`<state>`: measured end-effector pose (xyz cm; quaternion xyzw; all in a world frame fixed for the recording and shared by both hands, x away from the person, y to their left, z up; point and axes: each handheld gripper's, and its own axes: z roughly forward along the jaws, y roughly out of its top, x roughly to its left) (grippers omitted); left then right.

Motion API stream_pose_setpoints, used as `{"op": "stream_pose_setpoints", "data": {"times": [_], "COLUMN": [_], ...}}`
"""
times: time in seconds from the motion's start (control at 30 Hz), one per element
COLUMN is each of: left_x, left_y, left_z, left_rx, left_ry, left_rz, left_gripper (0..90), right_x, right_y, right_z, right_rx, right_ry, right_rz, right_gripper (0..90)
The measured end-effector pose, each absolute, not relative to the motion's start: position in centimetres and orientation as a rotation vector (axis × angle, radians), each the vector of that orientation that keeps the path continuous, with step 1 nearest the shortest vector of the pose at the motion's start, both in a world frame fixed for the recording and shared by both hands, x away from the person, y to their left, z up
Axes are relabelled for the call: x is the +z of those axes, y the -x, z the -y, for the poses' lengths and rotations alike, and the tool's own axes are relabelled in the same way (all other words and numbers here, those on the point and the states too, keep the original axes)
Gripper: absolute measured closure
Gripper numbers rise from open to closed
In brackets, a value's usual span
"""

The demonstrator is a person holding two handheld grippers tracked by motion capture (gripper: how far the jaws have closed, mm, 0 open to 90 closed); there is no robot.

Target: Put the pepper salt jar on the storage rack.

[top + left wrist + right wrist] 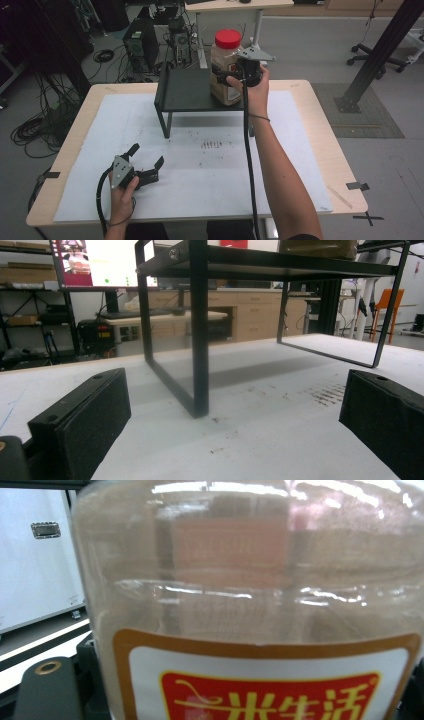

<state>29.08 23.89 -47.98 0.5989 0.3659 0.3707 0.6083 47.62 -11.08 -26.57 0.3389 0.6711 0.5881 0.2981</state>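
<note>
At the black shelf's (186, 90) right edge, the right gripper (235, 79) clasps the jar (225, 70) between its jaws; the left gripper (145, 162) gapes.

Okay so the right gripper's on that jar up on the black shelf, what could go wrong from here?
1. The jar stands near the right front corner of the black shelf; a sideways nudge could tip it off the edge.
2. It is tall with a red lid, and the right gripper clamps it low on the body, so it may lean when lifted.
3. Its smooth clear wall might slip between the jaws.
</note>
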Motion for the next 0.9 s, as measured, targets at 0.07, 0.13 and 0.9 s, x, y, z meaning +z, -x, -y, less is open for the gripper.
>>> {"op": "stream_pose_setpoints", "data": {"times": [0.07,0.13,0.9], "left_x": [-47.98,-47.98,-47.98], "left_y": [-29.08,-29.08,-29.07], "left_z": [-23.88,-23.89,-23.87], "left_rx": [0.857,0.857,0.857], "left_ry": [-1.383,-1.384,-1.384], "left_rz": [-0.845,-0.845,-0.844], "left_gripper": [0.2,0.2,0.2], "right_x": [-26.62,-26.60,-26.49], "right_y": [-47.65,-47.64,-47.38], "right_z": [11.09,11.14,11.28], "right_rx": [1.558,1.558,1.569], "right_ry": [-0.904,-0.905,-0.916], "right_rz": [-1.784,-1.778,-1.762], "right_gripper": [14.3,13.3,1.9]}}
